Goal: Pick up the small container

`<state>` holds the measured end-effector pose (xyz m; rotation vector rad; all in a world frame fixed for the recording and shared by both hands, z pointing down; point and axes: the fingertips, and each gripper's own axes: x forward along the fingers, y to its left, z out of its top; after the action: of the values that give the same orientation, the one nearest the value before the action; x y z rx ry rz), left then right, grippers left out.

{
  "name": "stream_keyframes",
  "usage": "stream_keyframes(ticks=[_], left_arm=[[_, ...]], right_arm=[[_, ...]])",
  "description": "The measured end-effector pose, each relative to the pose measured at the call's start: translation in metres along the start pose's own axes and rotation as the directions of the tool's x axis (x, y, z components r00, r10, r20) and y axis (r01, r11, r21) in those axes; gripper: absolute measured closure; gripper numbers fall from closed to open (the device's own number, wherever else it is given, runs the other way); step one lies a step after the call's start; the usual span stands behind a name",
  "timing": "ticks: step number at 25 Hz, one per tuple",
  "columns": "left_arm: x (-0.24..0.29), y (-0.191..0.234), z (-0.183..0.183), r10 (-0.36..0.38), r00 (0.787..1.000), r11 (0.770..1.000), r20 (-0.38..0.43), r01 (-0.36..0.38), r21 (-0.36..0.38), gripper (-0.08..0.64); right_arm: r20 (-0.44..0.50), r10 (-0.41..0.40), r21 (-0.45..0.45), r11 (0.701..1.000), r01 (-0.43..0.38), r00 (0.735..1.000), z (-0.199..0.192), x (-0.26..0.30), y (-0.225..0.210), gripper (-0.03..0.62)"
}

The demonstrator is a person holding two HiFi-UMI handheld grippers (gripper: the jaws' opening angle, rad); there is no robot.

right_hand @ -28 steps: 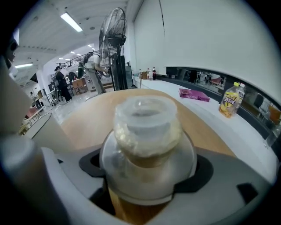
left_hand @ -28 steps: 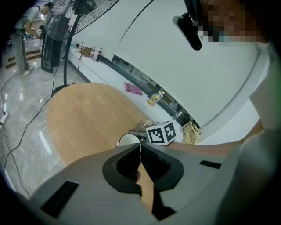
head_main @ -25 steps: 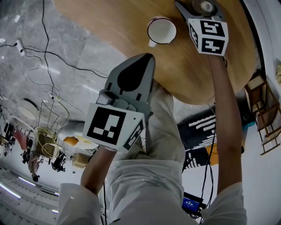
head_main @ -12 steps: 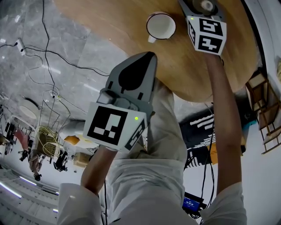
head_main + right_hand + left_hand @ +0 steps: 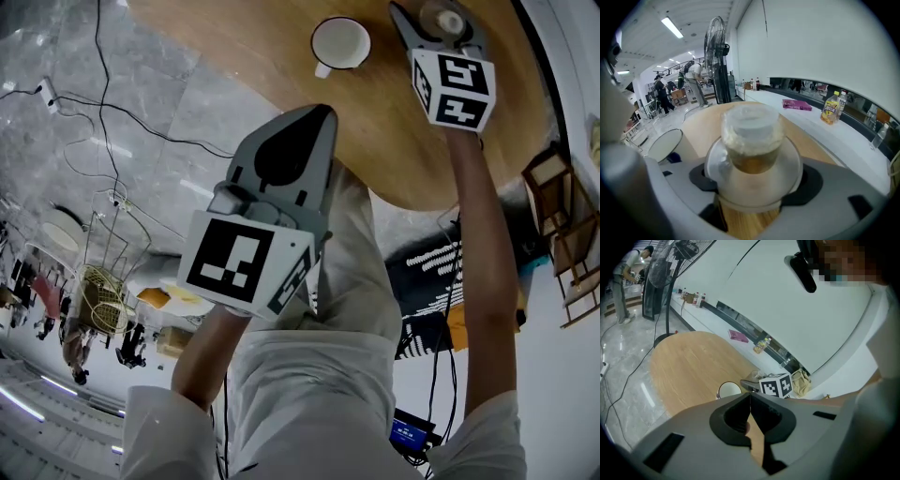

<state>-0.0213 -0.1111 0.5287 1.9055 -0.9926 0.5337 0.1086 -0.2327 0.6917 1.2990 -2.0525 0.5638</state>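
The small container (image 5: 752,136) is a clear lidded tub with amber contents, on a round wooden table (image 5: 244,47). It fills the gap between the fingers of my right gripper (image 5: 757,180), whose jaws are closing and whose dark pads touch its wide rim on both sides. From the head view the small container (image 5: 448,19) sits in the right gripper (image 5: 436,28) at the top edge. My left gripper (image 5: 314,117) is held low beside the table, above my lap. Its jaws meet with nothing between them, which the left gripper (image 5: 750,413) view also shows.
A white mug (image 5: 340,42) stands on the table left of the container; the mug (image 5: 665,145) shows at the left of the right gripper view. Cables lie on the grey floor (image 5: 112,103). A standing fan (image 5: 717,51) and a white counter with bottles (image 5: 832,108) are beyond the table.
The right gripper with the container has shifted slightly towards me and away from the mug. The left gripper has stayed where it was.
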Motion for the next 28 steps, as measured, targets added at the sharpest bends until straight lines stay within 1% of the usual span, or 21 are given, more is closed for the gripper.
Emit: stream_keyframes(ticks=[3, 5, 9, 13, 15, 21, 25, 28], left_arm=[[-0.004, -0.008, -0.001, -0.003, 1.000, 1.000, 0.005, 0.003, 0.005, 0.540], [-0.007, -0.013, 0.001, -0.005, 1.000, 1.000, 0.014, 0.005, 0.008, 0.540], [-0.017, -0.024, 0.006, -0.011, 0.999, 1.000, 0.035, 0.010, 0.010, 0.540], [-0.030, -0.033, 0.015, -0.011, 0.998, 1.000, 0.062, 0.010, 0.014, 0.540], [-0.037, -0.036, 0.016, -0.011, 0.998, 1.000, 0.069, 0.009, 0.019, 0.540], [-0.052, -0.039, 0.027, -0.007, 0.994, 1.000, 0.107, 0.004, 0.025, 0.540], [-0.067, -0.045, 0.026, -0.009, 0.994, 1.000, 0.111, 0.007, 0.019, 0.540], [-0.080, -0.049, 0.032, -0.015, 0.993, 0.999, 0.114, 0.012, 0.032, 0.540]], right_arm=[[-0.002, 0.015, -0.001, 1.000, -0.015, 1.000, 0.005, -0.012, 0.004, 0.270], [-0.006, 0.039, 0.000, 0.999, -0.039, 0.999, 0.009, -0.020, 0.007, 0.270], [-0.011, 0.071, -0.023, 0.997, -0.071, 0.997, 0.022, -0.042, 0.014, 0.271], [0.009, 0.069, -0.030, 0.997, -0.069, 0.998, 0.038, -0.068, 0.018, 0.272], [0.014, 0.070, -0.031, 0.997, -0.069, 0.997, 0.040, -0.081, 0.022, 0.272], [0.031, 0.090, -0.057, 0.994, -0.088, 0.995, 0.058, -0.109, 0.034, 0.272], [0.014, 0.103, -0.047, 0.994, -0.102, 0.995, 0.064, -0.132, 0.044, 0.272], [0.003, 0.106, -0.053, 0.993, -0.106, 0.994, 0.068, -0.150, 0.048, 0.273]])
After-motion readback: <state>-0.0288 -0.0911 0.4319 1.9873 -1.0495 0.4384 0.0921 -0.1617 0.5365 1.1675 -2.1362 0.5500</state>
